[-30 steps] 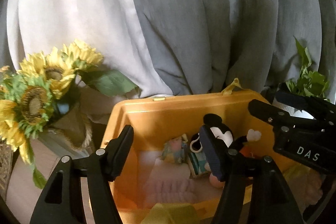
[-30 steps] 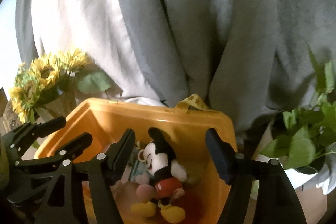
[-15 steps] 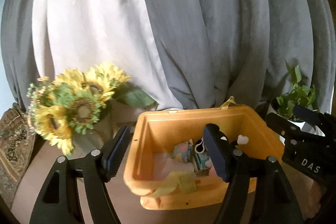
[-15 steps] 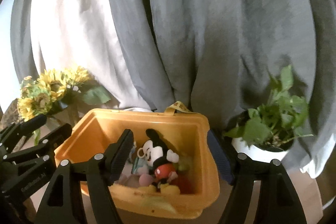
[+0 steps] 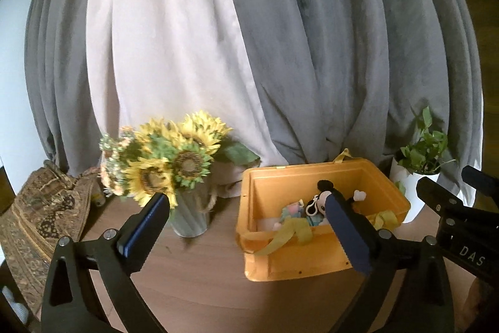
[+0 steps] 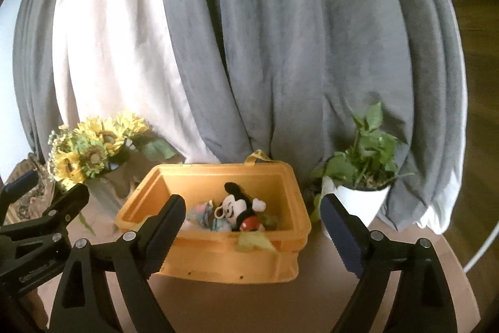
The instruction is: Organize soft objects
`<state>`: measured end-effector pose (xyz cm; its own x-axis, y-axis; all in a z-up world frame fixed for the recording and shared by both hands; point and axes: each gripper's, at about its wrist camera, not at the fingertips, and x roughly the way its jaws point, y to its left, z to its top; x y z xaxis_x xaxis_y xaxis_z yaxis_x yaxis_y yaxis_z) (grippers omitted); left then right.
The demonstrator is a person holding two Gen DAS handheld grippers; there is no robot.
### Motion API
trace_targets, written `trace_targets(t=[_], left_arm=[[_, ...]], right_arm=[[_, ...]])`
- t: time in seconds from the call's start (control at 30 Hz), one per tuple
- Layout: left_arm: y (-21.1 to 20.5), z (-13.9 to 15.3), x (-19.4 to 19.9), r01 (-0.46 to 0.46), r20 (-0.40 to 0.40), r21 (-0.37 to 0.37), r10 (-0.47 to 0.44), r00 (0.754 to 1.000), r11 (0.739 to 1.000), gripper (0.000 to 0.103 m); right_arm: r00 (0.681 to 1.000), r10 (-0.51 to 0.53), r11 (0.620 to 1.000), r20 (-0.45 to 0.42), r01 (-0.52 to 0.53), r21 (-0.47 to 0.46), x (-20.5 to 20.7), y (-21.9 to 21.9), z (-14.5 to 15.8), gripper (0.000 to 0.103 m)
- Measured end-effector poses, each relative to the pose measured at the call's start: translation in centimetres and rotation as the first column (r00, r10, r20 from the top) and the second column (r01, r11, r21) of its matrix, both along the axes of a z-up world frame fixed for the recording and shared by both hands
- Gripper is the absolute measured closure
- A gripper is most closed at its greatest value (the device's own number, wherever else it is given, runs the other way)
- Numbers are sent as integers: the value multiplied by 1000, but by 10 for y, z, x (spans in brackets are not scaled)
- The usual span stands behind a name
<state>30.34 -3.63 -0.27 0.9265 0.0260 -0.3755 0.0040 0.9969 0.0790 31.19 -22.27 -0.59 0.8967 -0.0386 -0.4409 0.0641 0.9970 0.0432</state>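
Orange bin [image 6: 218, 252] sits mid-worktop [image 6: 249, 301], landmark for all below. Inside it: Mickey plush [image 6: 240, 208] leaning toward the far wall, a pastel soft toy [image 6: 201, 213] just left of it, a yellow-green cloth [image 6: 252, 241] draped over the near rim.

Left of bin: sunflower vase [image 5: 174, 164], apart from the bin wall, a strip of bare wood between. Right of bin: potted plant [image 6: 361, 173], near the bin's right corner. Behind bin: curtains [image 6: 249, 52], close to its back rim.

Left gripper [image 5: 249, 227] and right gripper [image 6: 252, 227] both hover on the near side of the bin, jaws spread wide, nothing held. Bare worktop in front of the near wall.
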Motion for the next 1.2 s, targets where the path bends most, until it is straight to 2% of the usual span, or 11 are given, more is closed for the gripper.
trace_targets(t=[0.5,0.83,1.2], left_arm=[[44,8,-60,153,5,-1,-153,988,988,0],[45,16,-105,151,22,-3,-151,988,989,0],[37,26,-175,108,61,-18,-106,992,994,0]], right_arm=[[987,-158,987,17,158,-10,-93,51,12,14],[979,-205,979,18,206,-10,-138,60,21,10],[983,-177,984,47,178,-21,-197,51,37,10]])
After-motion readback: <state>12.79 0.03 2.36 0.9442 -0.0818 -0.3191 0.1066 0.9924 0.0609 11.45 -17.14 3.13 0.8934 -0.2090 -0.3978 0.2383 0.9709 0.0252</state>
